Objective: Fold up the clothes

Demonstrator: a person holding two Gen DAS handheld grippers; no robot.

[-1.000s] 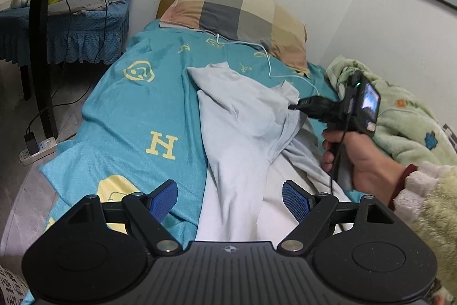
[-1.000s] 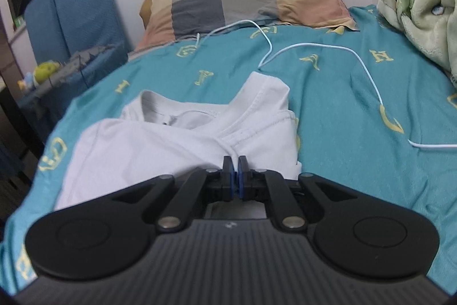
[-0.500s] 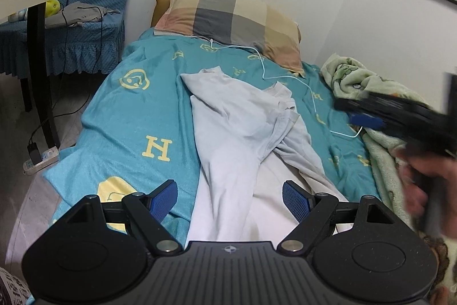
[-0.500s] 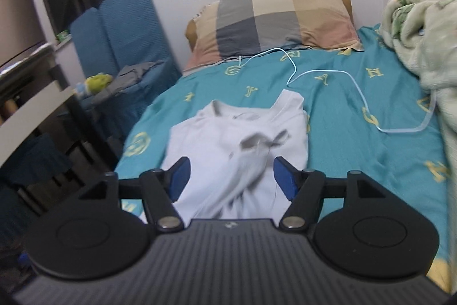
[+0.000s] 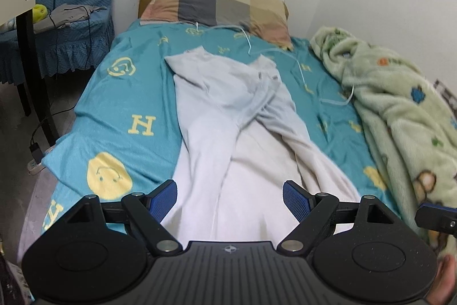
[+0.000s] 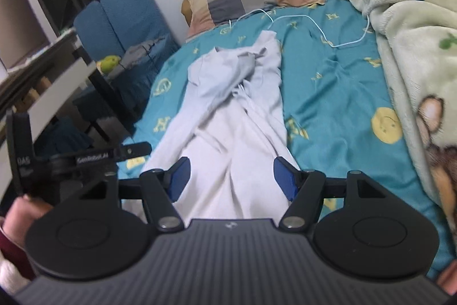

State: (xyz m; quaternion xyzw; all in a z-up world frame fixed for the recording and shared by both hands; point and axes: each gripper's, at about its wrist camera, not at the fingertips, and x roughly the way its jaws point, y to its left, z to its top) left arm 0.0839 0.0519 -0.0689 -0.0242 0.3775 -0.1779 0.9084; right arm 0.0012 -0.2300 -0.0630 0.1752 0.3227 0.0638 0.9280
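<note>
Bed [image 5: 120,93], teal sheet: carried all items. Blanket [image 5: 400,110]: bunched at right edge, clear of the work area. Shirt [image 5: 228,110]: lay lengthwise mid-bed, sides drawn inward over the middle, part-folded. Left gripper [image 5: 230,200], right gripper [image 6: 230,176]: hovered at shirt's near end, jaws apart, holding nothing.

I see the bed [image 5: 120,93] filling the middle of both views, covered in a teal sheet with yellow letters and smiley faces. A pale shirt [image 5: 228,110] lies crumpled lengthwise down its centre. At the top of the frame a checked pillow [image 5: 217,2] rests at the head. A white cable [image 5: 300,67] trails across the sheet. A green fleece blanket [image 5: 400,110] is heaped along the right edge.
</note>
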